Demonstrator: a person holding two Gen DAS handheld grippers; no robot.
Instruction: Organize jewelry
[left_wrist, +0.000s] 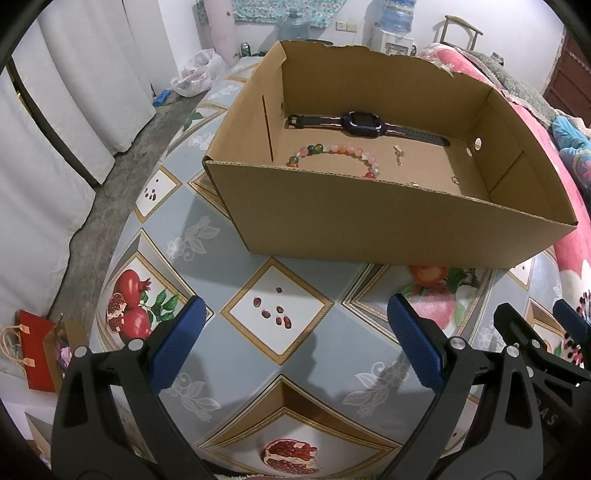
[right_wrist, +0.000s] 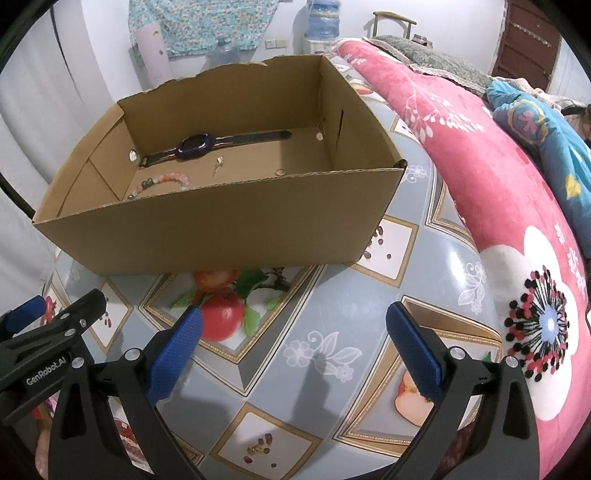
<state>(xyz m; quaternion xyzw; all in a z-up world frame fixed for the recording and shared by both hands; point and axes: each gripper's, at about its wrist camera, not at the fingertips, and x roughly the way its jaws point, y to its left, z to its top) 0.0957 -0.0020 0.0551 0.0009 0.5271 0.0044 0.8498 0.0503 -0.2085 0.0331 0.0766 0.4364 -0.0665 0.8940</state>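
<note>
Both grippers are spread wide and hold nothing: the right gripper (right_wrist: 295, 314) and the left gripper (left_wrist: 295, 306) hang side by side over the table (right_wrist: 332, 295), on the near side of the box (right_wrist: 221, 229), both pointing at it.

What looks like the one piece not yet put away is a small gold item (right_wrist: 257, 449). It lies on the table in a white tile of the printed cloth, among printed red seeds. It is tiny and close to the frame's edge, so it may be an earring or only part of the print; I cannot say for sure. If it is real, it lies a little wider than deep, roughly across the right gripper's line of sight. It sits beneath the right gripper, between its two fingers but back toward the handle, behind the fingertips and not ahead of them. The left wrist view does not show it at all, so the right hand is the nearer one, and I judge it would have to draw back and dip down to reach it.

Further out, the box holds the rest. A watch (right_wrist: 194, 147) lies lengthwise along the far wall. A bead bracelet (right_wrist: 162, 181) lies nearer, toward the left. A small gold pendant (right_wrist: 218, 164) sits mid-floor, and a ring (right_wrist: 280, 171) lies by the near wall toward the right. A pink blanket (right_wrist: 498, 184) borders the table on the right.
</note>
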